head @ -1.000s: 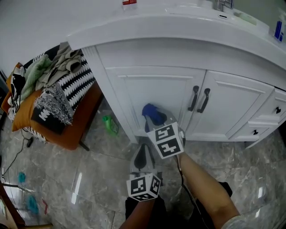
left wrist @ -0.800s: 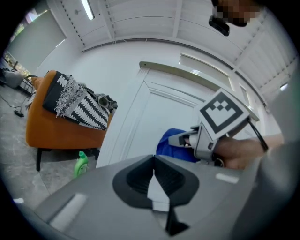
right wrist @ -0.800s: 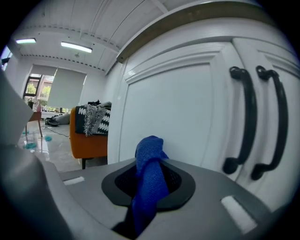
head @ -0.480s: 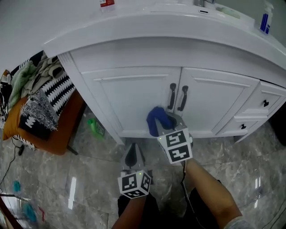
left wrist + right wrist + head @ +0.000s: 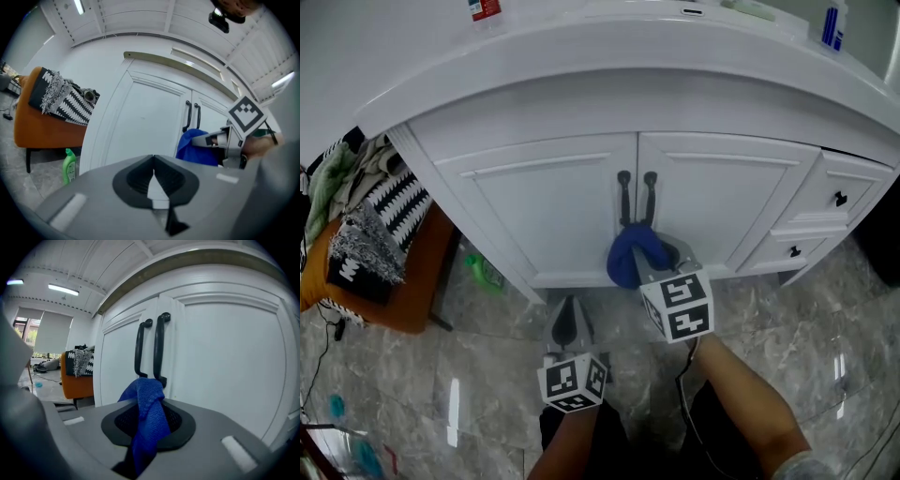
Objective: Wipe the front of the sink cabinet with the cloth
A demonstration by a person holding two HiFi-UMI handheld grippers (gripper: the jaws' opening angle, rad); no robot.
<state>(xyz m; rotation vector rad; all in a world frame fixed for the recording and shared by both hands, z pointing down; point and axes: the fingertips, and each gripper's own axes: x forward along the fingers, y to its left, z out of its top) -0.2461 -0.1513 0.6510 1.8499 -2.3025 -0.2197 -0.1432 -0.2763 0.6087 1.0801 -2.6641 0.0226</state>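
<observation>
The white sink cabinet (image 5: 553,202) has two doors with black handles (image 5: 636,192) at the middle seam. A blue cloth (image 5: 630,255) is bunched in my right gripper (image 5: 649,261), which is shut on it and holds it just below the handles, against the lower door fronts. In the right gripper view the blue cloth (image 5: 147,416) hangs from the jaws, right under the black handles (image 5: 152,350). My left gripper (image 5: 565,323) is shut and empty, low and left of the right one, off the cabinet. In the left gripper view the blue cloth (image 5: 197,147) shows at the right.
An orange chair (image 5: 403,281) piled with patterned clothes (image 5: 366,230) stands left of the cabinet. A green bottle (image 5: 484,272) lies on the marble floor by the cabinet's left corner. Drawers with small black knobs (image 5: 839,199) are on the right. Bottles (image 5: 832,26) stand on the counter.
The right gripper has carried the blue cloth rightward along the cabinet front, from the left door to under the middle handles. The left gripper has followed, still shut.
</observation>
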